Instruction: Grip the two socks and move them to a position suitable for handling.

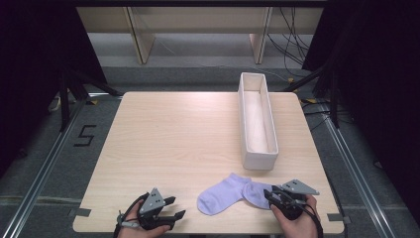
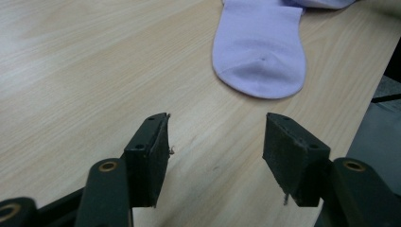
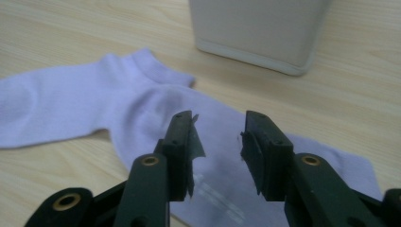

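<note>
Your pale lilac socks (image 1: 233, 194) lay near the front edge of the wooden table (image 1: 168, 139), just in front of the near end of the long white fabric box (image 1: 257, 119). There appeared to be two, one overlapping the other at the cuff end, with a toe pointing toward your left side.

Your right gripper (image 3: 220, 137) hung directly over the right-hand sock, jaws partly apart with cloth visible beneath and between them, but the pads were not pressing on it. Your left gripper (image 2: 215, 146) sat near the front edge, jaws wide and holding nothing, with the rounded toe (image 2: 259, 52) lying ahead of it on bare wood.

Socks like these probably weighed almost nothing and would sag and fold the moment you lifted them, so stiffness gave you no help. The knit likely gripped well against the pads and could not break. A pinch near the cuff, where the fabric doubled, seemed the surest hold; a pinch on a single flat layer risked sliding along the table instead.
</note>
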Demonstrator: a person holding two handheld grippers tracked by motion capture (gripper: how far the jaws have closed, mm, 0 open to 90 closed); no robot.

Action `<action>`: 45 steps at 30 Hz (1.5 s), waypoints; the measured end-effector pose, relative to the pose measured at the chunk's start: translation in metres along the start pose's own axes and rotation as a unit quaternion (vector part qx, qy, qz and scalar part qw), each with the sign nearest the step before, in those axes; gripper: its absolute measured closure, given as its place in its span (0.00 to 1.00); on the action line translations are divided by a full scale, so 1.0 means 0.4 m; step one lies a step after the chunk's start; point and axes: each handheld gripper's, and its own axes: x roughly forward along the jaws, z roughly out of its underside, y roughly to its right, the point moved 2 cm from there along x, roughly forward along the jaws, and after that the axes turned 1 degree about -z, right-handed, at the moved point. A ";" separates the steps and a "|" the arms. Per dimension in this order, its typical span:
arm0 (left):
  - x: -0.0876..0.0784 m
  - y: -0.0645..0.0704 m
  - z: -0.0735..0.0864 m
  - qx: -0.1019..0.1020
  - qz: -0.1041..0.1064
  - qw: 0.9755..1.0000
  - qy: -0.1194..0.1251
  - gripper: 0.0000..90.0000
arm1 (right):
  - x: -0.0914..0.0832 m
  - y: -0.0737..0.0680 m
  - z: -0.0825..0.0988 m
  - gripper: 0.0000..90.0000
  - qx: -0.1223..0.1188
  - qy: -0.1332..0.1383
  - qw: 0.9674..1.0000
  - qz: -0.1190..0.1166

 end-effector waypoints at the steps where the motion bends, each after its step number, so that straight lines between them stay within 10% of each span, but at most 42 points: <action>1: 0.006 0.001 -0.004 0.000 0.006 1.000 0.007 0.48 | 0.008 0.003 -0.008 0.74 -0.025 0.012 1.000 -0.005; 20: 0.065 0.021 -0.083 0.012 0.033 0.999 -0.039 0.54 | 0.095 -0.114 -0.110 0.80 -0.053 -0.057 0.997 -0.019; 31: 0.146 0.052 -0.104 0.057 0.035 0.994 -0.084 0.64 | 0.168 -0.087 -0.136 0.76 -0.076 -0.088 0.993 0.005; 45: 0.151 0.045 -0.102 0.076 0.021 0.992 -0.100 0.78 | 0.203 -0.084 -0.127 0.84 -0.102 -0.123 0.987 0.008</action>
